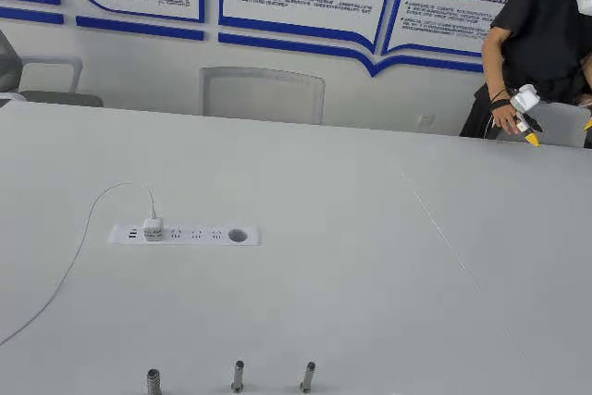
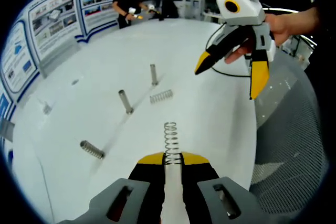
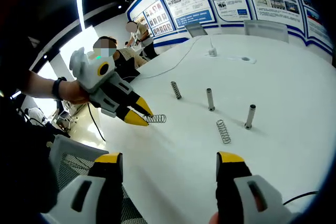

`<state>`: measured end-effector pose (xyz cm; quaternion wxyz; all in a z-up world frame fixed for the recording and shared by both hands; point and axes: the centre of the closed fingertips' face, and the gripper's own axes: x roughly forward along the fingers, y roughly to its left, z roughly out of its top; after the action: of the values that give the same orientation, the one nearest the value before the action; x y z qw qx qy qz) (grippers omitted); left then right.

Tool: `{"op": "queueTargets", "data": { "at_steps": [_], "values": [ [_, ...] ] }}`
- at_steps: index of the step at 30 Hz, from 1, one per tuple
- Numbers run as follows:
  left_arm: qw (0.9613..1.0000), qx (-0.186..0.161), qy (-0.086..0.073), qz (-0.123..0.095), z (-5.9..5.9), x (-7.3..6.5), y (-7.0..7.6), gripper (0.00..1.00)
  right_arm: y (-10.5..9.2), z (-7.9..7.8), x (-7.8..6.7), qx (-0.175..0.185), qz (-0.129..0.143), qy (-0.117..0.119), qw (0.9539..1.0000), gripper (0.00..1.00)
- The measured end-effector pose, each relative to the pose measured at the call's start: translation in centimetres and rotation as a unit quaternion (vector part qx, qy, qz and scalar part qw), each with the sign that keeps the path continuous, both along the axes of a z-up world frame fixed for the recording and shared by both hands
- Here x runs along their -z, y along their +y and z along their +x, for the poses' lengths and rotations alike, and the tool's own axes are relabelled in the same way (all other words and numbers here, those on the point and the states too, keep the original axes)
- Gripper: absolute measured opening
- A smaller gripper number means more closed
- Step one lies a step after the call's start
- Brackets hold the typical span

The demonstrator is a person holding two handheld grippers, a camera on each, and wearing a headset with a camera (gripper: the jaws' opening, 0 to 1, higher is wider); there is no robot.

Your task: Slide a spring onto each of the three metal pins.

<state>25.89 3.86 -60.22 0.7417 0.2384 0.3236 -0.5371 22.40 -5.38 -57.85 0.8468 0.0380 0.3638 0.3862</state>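
While the left tongs [image 2: 170,157] clench a spring [image 2: 170,137] by its end, the right tongs [image 3: 170,160] hang released. Another spring [image 3: 223,130] lies on the surface [image 3: 273,77] near two bare pins [image 3: 210,99] [image 3: 250,116].

Smooth matt white table [image 1: 370,275]; grey metal pins [image 2: 125,102], dull sheen; thin shiny wire spring [image 2: 170,137].

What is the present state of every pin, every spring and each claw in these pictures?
pin with spring: upright, spring already on it.
middle pin: upright, bare.
third pin: upright, bare.
held spring: in left claw, which is shut on it.
loose spring: lying on the table.
right claw: open, empty.
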Motion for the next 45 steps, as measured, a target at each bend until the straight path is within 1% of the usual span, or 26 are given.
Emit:
{"op": "queueTargets", "data": {
  "at_steps": [3,7,9,12,16,19,24,27,30,32,34,36,41,45],
  "values": [
    [1.0,0.001,0.002,-0.008,-0.2,-0.5,-0.3,0.1,0.3,-0.2,0.0,-0.004,0.001,0.002,1.0,0.72],
    [0.9998,0.011,-0.006,-0.015,-0.7,-1.5,-1.0,0.1,0.7,-0.2,-0.1,-0.008,0.005,0.0,1.0,0.7],
    [0.9997,0.015,-0.004,-0.018,-1.0,-1.8,-1.3,0.1,0.8,-0.1,-0.2,-0.008,0.007,-0.002,0.9999,0.69],
    [0.9994,0.027,-0.011,-0.019,-1.5,-2.3,-1.9,0.1,1.1,-0.1,-0.4,-0.012,0.013,-0.002,0.9998,0.66],
    [0.9988,0.037,-0.016,-0.027,-1.9,-3.1,-2.7,0.1,1.4,0.1,-0.8,-0.016,0.023,-0.005,0.9996,0.61],
    [0.9979,0.051,-0.027,-0.029,-2.1,-3.6,-3.4,0.1,1.6,0.2,-1.0,-0.018,0.033,-0.004,0.9993,0.57],
    [0.997,0.063,-0.03,-0.034,-2.9,-4.0,-4.2,0.1,1.8,0.2,-1.3,-0.019,0.047,-0.001,0.9987,0.51],
    [0.9963,0.072,-0.031,-0.035,-3.3,-4.2,-4.6,0.1,2.0,0.2,-1.8,-0.016,0.064,0.001,0.9979,0.46],
    [0.996,0.078,-0.028,-0.036,-3.7,-4.2,-5.0,0.1,2.0,0.2,-1.7,-0.016,0.066,0.005,0.9977,0.39],
    [0.9955,0.082,-0.03,-0.037,-3.8,-4.3,-5.2,0.1,2.0,0.0,-1.7,-0.017,0.07,0.01,0.9974,0.35],
    [0.9951,0.086,-0.028,-0.041,-4.0,-4.5,-5.5,0.1,2.1,-0.1,-1.8,-0.018,0.078,0.014,0.9967,0.33],
    [0.9936,0.099,-0.032,-0.042,-4.3,-4.5,-5.8,0.1,2.3,-0.2,-1.9,-0.018,0.086,0.018,0.996,0.31],
    [0.9929,0.108,-0.032,-0.039,-4.6,-4.4,-6.0,0.1,2.8,-0.6,-2.3,-0.024,0.106,0.027,0.9937,0.24],
    [0.9925,0.112,-0.033,-0.036,-4.6,-4.3,-5.9,0.1,2.7,-0.7,-2.3,-0.022,0.111,0.033,0.993,0.22]
  ]
}}
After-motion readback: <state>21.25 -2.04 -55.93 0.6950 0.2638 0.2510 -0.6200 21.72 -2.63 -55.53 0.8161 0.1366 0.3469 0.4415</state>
